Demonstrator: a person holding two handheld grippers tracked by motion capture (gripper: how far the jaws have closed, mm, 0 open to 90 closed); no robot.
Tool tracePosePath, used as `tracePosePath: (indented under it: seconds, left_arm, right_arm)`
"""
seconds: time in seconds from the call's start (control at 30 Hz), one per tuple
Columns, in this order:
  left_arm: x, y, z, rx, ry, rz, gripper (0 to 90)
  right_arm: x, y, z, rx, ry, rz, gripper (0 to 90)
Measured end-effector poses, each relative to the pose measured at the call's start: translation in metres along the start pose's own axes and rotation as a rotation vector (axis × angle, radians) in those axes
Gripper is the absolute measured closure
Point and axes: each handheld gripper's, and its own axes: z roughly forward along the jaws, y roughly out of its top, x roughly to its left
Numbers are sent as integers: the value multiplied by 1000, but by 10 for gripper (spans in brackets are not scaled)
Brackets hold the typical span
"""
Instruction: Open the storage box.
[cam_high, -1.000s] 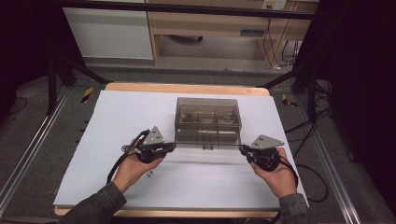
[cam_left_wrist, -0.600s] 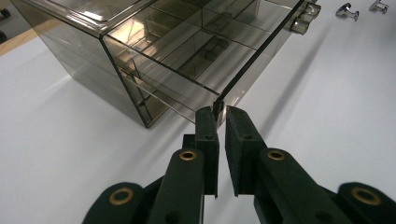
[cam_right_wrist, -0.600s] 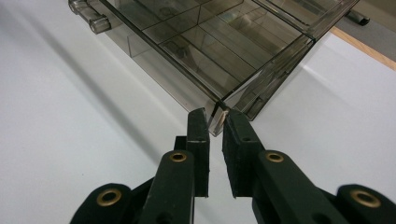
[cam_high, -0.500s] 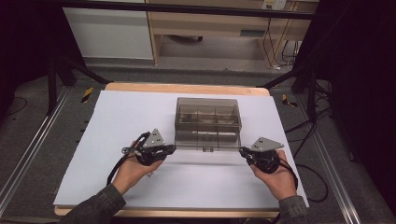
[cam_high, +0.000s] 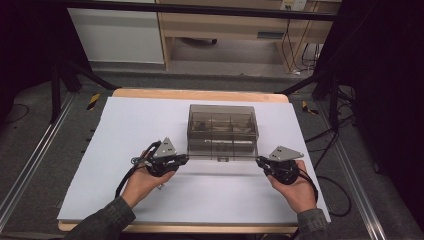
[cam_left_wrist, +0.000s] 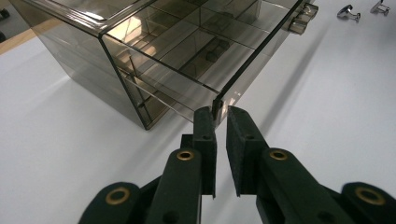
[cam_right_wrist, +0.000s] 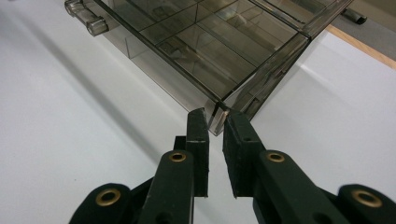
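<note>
Smoked plastic organiser box (cam_high: 222, 131) sat mid-table on the white sheet (cam_high: 125, 145), its front panel (cam_high: 222, 157) swung out toward me. I judged the box light, rigid, slick and liable to crack, so the thin panel's two end corners seemed the sensible purchase. My left gripper (cam_left_wrist: 221, 116) was nearly closed, pinching the panel's corner edge; my right gripper (cam_right_wrist: 214, 120) likewise nipped the opposite corner. Small clear knobs (cam_right_wrist: 86, 16) stood on the panel face. I could read no brand, label or writing anywhere
</note>
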Motion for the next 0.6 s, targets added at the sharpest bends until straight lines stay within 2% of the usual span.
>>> tracePosePath:
  seconds: [0.1, 0.23, 0.3, 0.4, 0.47, 0.5, 0.57, 0.6]
  left_arm:
    - [-1, -1, 1, 4, -13, -4, 778]
    - [0, -4, -4, 21, 2, 14, 649]
    - [2, -6, -8, 47, 8, 21, 567]
    - [6, -9, -15, 79, 3, 26, 476]
    - [10, -11, -18, 107, 12, 23, 392]
    - [12, -13, -20, 118, 11, 22, 332]
    - [15, -15, -22, 142, 10, 24, 288]
    - [17, -16, -24, 154, 12, 27, 263]
  right_arm:
    - [0, -1, 1, -8, 8, 15, 752]
    - [3, 0, 1, 2, -23, 22, 536]
    - [5, 0, -3, 6, -38, 28, 490]
    - [13, -2, -10, -3, -107, 28, 388]
    - [19, -4, -13, -19, -149, 56, 325]
    - [24, -5, -14, -22, -164, 78, 276]
    - [32, -8, -13, -30, -167, 102, 199]
    - [36, -10, -13, -45, -175, 115, 194]
